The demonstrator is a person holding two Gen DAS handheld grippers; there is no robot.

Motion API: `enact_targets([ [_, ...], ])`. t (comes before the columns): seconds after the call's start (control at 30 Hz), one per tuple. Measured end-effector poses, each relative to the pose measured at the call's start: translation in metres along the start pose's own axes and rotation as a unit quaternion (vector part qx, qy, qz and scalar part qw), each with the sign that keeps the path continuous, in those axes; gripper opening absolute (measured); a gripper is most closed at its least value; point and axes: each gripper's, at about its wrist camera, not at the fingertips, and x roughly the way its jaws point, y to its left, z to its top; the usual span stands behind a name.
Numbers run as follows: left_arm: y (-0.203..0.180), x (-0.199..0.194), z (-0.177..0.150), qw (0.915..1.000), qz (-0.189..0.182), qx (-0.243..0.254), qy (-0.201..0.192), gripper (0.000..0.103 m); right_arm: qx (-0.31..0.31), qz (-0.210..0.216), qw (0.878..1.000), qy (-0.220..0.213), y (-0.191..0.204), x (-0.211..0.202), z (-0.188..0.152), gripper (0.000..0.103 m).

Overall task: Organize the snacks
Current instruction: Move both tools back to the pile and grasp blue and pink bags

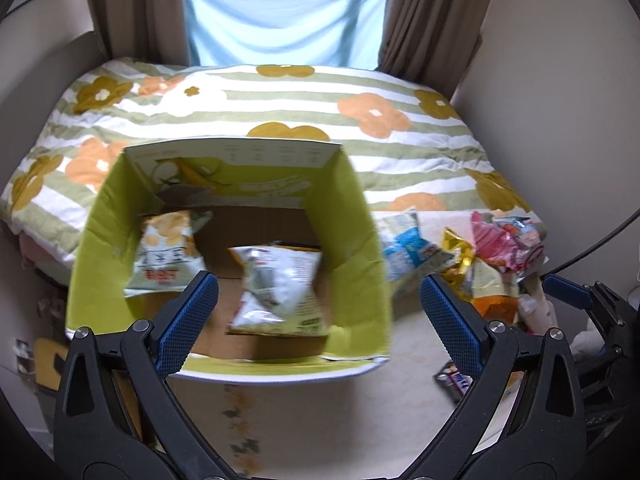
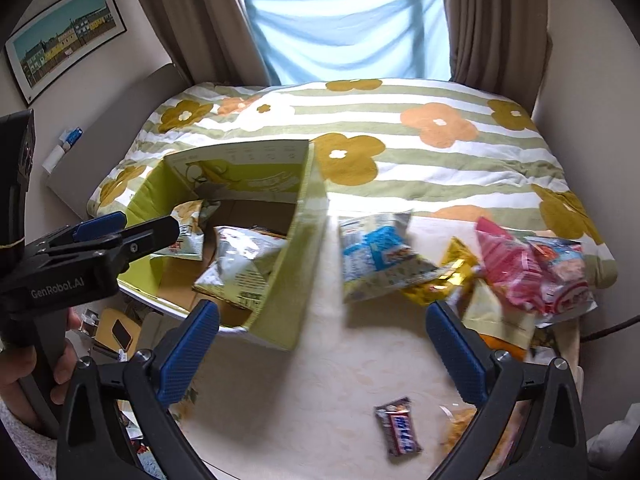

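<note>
A green cardboard box [image 1: 362, 216] stands open on the cream table, with a silver snack bag [image 1: 276, 284] and a pale chip bag [image 1: 166, 256] inside. My left gripper [image 1: 319, 300] is open and empty above the box's near side. In the right wrist view the box [image 2: 294, 264] is at left, and loose snacks lie at right: a blue-white bag [image 2: 376, 256], a gold packet [image 2: 452, 276], a pink bag [image 2: 516, 268] and a small candy bar [image 2: 398, 430]. My right gripper [image 2: 322, 332] is open and empty above the table. The left gripper [image 2: 120, 236] shows at left.
A bed with a flowered, striped quilt [image 2: 420, 148] lies behind the table. Curtains and a blue-covered window [image 2: 348, 28] are at the back. A framed picture [image 2: 64, 40] hangs on the left wall. An orange packet [image 2: 468, 432] lies by the right finger.
</note>
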Motion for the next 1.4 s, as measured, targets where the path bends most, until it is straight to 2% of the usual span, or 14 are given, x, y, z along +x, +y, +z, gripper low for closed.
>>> enact_targets([
  [0.3, -0.096, 0.011, -0.009, 0.9999, 0.003, 0.014, 0.003, 0.1, 0.021, 0.008, 1.0, -0.017, -0.095, -0.034, -0.015, 0.103],
  [0.53, -0.143, 0.037, -0.009, 0.9995, -0.002, 0.014, 0.027, 0.1, 0.029, 0.016, 0.999, -0.007, -0.158, -0.038, -0.016, 0.103],
  [0.7, -0.151, 0.07, 0.0, 0.9987, 0.007, -0.016, 0.047, 0.1, 0.057, 0.021, 0.998, 0.006, -0.193, -0.029, -0.012, 0.103],
  [0.97, -0.147, 0.143, 0.012, 0.9945, 0.049, -0.037, 0.085, 0.1, 0.09, 0.026, 0.995, 0.038, -0.224, 0.011, 0.003, 0.103],
  [1.17, -0.145, 0.19, 0.016, 0.9892, 0.087, -0.025, 0.115, 0.1, 0.098, 0.035, 0.992, 0.071, -0.233, 0.051, 0.014, 0.103],
  [1.23, -0.149, 0.201, 0.018, 0.9873, 0.11, -0.004, 0.115, 0.1, 0.1, 0.038, 0.991, 0.078, -0.236, 0.062, 0.016, 0.103],
  [1.4, -0.152, 0.228, 0.021, 0.9841, 0.114, 0.004, 0.136, 0.1, 0.096, 0.039, 0.99, 0.095, -0.238, 0.084, 0.021, 0.103],
])
